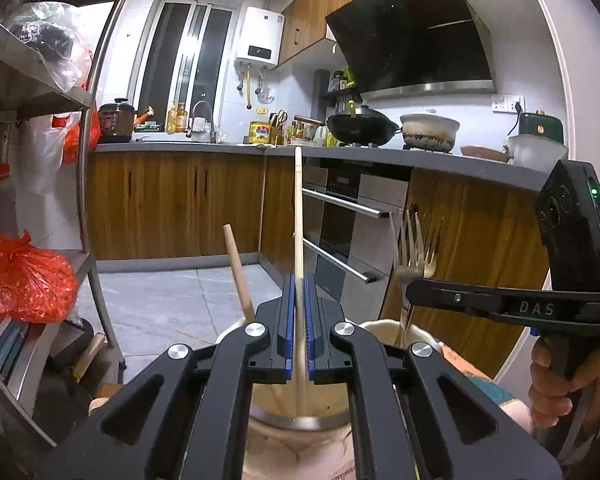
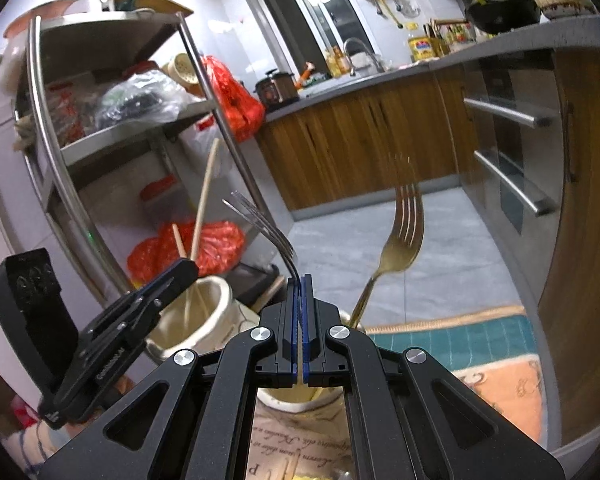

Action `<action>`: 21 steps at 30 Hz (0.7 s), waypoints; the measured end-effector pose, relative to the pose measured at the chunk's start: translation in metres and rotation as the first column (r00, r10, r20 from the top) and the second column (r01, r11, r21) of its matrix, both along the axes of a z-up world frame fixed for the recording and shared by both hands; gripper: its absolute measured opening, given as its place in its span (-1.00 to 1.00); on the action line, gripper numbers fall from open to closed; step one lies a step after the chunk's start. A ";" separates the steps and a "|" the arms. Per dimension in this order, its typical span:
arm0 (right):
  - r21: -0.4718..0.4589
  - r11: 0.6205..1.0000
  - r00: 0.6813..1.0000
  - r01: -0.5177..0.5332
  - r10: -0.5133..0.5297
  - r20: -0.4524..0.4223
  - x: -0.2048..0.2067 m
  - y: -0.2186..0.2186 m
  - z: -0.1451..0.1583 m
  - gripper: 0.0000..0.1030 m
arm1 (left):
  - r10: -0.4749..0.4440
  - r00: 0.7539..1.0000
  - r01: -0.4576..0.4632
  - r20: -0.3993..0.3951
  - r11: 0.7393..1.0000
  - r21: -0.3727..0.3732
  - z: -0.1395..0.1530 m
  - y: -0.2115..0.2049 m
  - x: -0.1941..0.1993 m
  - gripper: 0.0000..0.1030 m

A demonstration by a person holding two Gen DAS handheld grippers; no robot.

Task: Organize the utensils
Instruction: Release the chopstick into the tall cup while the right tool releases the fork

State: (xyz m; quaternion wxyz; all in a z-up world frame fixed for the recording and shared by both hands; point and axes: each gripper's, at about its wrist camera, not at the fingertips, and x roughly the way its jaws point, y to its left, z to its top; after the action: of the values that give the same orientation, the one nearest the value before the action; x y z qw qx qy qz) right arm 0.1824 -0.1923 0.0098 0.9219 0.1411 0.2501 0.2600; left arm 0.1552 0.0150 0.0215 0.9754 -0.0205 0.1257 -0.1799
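Two hand-held grippers: the left one (image 1: 299,312) at 6 o'clock, the right one (image 2: 299,312) likewise. Two chopsticks: one (image 1: 299,216) clamped upright, one (image 1: 238,272) leaning toward 11 o'clock. Two forks: silver (image 2: 260,224) and gold (image 2: 400,240). Two cream holders (image 2: 204,312) (image 1: 412,330).

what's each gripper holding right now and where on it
Left gripper clamps a wooden chopstick along its lower shaft; right gripper pinches a silver fork by its handle.

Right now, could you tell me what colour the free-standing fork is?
Gold; the fork shows best in the right wrist view.
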 end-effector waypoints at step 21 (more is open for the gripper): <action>-0.052 0.998 1.000 0.020 -0.021 -0.021 0.000 0.009 -0.007 -0.95 | 0.011 1.000 -0.011 -0.004 1.000 0.027 -0.002 0.003 -0.005 -0.62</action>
State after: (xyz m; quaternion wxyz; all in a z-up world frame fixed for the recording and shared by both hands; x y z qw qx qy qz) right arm 0.1826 -0.1829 0.0028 0.9252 0.1222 0.2651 0.2425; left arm 0.1505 0.0180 0.0192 0.9763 -0.0085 0.1301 -0.1726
